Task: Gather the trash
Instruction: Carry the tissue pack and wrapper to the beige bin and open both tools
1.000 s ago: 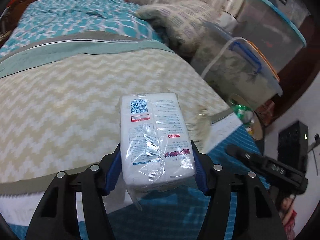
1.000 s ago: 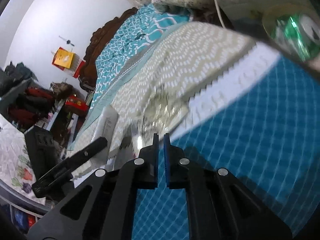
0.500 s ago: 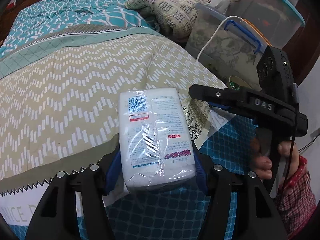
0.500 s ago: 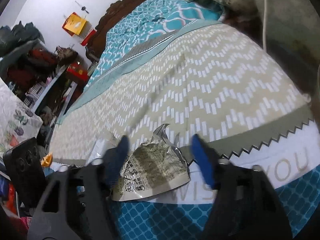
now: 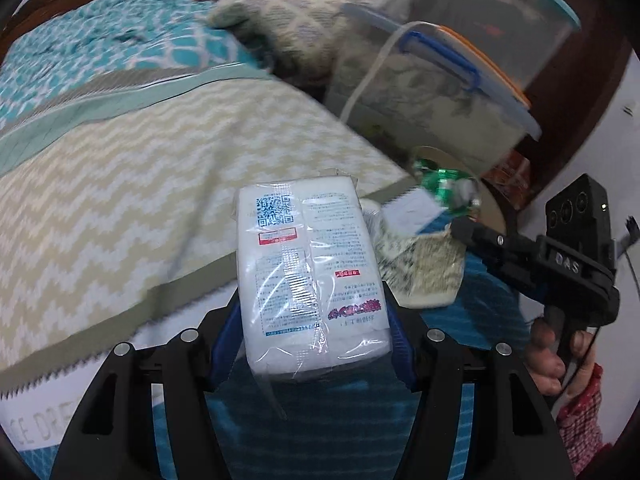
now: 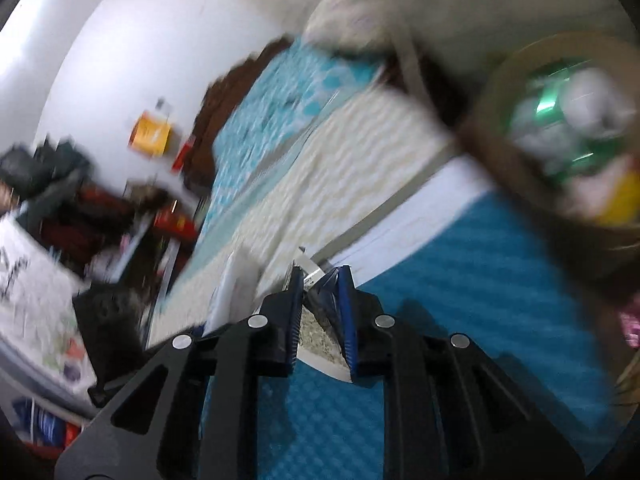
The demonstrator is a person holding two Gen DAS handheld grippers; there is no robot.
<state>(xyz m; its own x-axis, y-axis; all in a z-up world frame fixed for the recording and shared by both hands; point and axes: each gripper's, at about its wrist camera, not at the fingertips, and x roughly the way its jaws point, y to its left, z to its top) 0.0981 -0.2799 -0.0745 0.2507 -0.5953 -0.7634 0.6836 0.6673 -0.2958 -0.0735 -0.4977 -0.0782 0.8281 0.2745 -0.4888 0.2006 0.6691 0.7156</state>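
My left gripper point(image 5: 310, 312) is shut on a white plastic-wrapped packet point(image 5: 308, 276) with a blue QR code, held above the bed. My right gripper point(image 6: 320, 286) is shut on a crumpled printed wrapper point(image 6: 316, 328); in the left wrist view the wrapper point(image 5: 420, 272) hangs from the right gripper point(image 5: 460, 228) just right of the packet. A round brown trash basket point(image 6: 492, 128) with green and white trash stands beside the bed, up and right of my right gripper; it also shows in the left wrist view point(image 5: 492, 208).
The bed carries a beige zigzag blanket point(image 5: 132, 184) and a blue patterned cover point(image 6: 432, 320). Clear lidded storage bins point(image 5: 440, 92) stand beyond the basket. A pillow point(image 5: 296, 28) lies at the bed's far end. Cluttered shelves point(image 6: 80, 216) stand at left.
My right gripper closed on the printed wrapper, lifted it off the bed and swung toward the trash basket. My left gripper keeps the white packet and shifted slightly.
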